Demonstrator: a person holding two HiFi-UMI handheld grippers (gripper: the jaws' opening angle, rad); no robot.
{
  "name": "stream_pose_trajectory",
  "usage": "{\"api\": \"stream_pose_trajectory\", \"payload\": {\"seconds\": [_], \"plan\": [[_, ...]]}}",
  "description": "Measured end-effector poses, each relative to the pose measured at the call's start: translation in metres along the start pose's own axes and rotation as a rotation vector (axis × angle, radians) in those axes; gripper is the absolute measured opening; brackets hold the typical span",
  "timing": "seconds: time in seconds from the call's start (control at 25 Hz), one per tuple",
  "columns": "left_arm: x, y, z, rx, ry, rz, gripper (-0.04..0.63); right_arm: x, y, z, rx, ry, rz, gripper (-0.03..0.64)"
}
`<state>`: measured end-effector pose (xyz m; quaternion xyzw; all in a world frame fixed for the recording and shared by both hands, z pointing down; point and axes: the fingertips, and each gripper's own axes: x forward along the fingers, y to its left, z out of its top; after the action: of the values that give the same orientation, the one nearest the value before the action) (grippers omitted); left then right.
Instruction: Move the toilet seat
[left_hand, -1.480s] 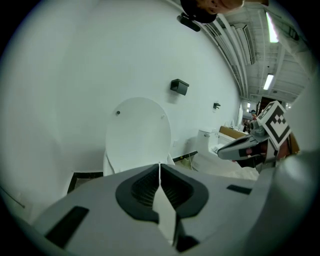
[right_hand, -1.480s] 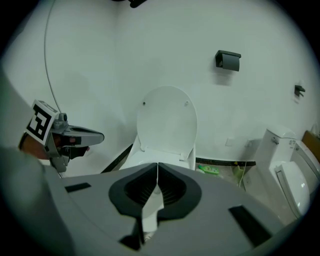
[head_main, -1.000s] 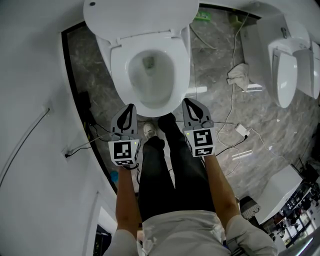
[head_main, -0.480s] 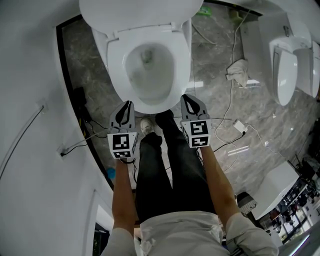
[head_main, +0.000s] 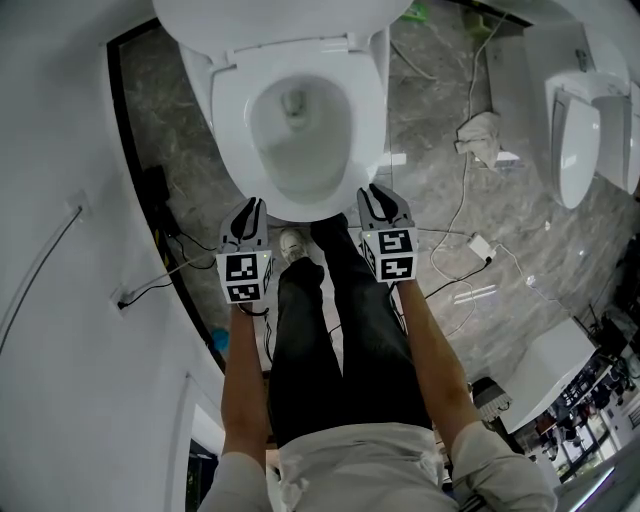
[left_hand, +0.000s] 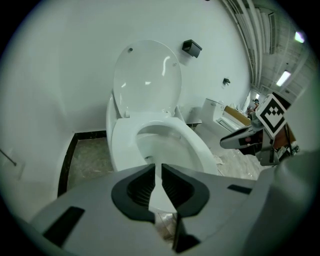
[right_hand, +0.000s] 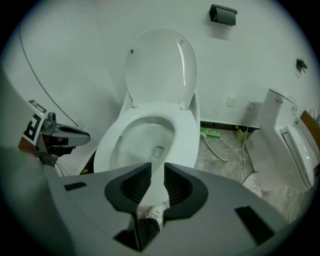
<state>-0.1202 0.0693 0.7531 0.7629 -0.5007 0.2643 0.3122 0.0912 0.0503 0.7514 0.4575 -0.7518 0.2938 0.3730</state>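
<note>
Though poised by the front of the lowered white oval plastic toilet seat (head_main: 228, 120), had not yet grasped it: left gripper (head_main: 252, 206) closed empty, right gripper (head_main: 373, 192) with empty jaws just parting.

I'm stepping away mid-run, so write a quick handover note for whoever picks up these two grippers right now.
White oval plastic toilet seat: lowered; white lid raised.
Left gripper: shut, empty, near the seat's front.
Right gripper: jaws have just been opening, slightly apart, nothing between them, near the seat's front.
Done: nothing; seat untouched.
Left: grip the seat and move it.
</note>
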Motion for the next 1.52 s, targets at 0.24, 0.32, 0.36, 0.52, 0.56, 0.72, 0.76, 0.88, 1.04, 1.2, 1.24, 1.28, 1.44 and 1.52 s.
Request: {"api": "stream_pose_trajectory", "payload": {"seconds": [0.24,0.32,0.36,0.52,0.56,0.72,0.76,0.88,1.04,1.2,1.24,1.28,1.44,1.52], "plan": [[0.008,0.012,-0.02,-0.081,0.03,0.039,0.131,0.014,0.003,-0.02,0.048,0.043,0.03,0.17],[0.011,0.014,-0.028,-0.098,0.047,0.048,0.157,0.018,0.002,-0.025,0.065,0.051,0.029,0.192],[0.013,0.015,-0.032,-0.105,0.055,0.053,0.171,0.02,0.001,-0.027,0.072,0.055,0.029,0.208],[0.019,0.017,-0.044,-0.14,0.079,0.071,0.221,0.029,-0.001,-0.038,0.112,0.08,0.047,0.294],[0.021,0.017,-0.047,-0.15,0.084,0.074,0.232,0.031,-0.001,-0.041,0.123,0.089,0.048,0.306],[0.029,0.016,-0.055,-0.188,0.101,0.077,0.281,0.039,-0.003,-0.052,0.176,0.116,0.062,0.343],[0.031,0.017,-0.057,-0.198,0.105,0.079,0.301,0.042,-0.001,-0.054,0.19,0.121,0.073,0.352],[0.038,0.016,-0.065,-0.235,0.129,0.073,0.352,0.047,0.002,-0.062,0.223,0.141,0.096,0.372],[0.048,0.01,-0.072,-0.275,0.156,0.038,0.357,0.054,0.004,-0.067,0.264,0.154,0.117,0.38],[0.051,0.009,-0.074,-0.29,0.172,0.036,0.356,0.06,0.007,-0.068,0.268,0.17,0.118,0.38],[0.05,0.009,-0.074,-0.294,0.173,0.039,0.356,0.06,0.007,-0.068,0.269,0.173,0.114,0.38],[0.05,0.009,-0.074,-0.296,0.174,0.042,0.356,0.06,0.007,-0.068,0.269,0.175,0.11,0.38],[0.049,0.009,-0.074,-0.295,0.181,0.037,0.356,0.056,0.006,-0.066,0.263,0.163,0.094,0.38],[0.047,0.01,-0.074,-0.29,0.182,0.031,0.356,0.054,0.007,-0.066,0.26,0.157,0.091,0.379]]}}
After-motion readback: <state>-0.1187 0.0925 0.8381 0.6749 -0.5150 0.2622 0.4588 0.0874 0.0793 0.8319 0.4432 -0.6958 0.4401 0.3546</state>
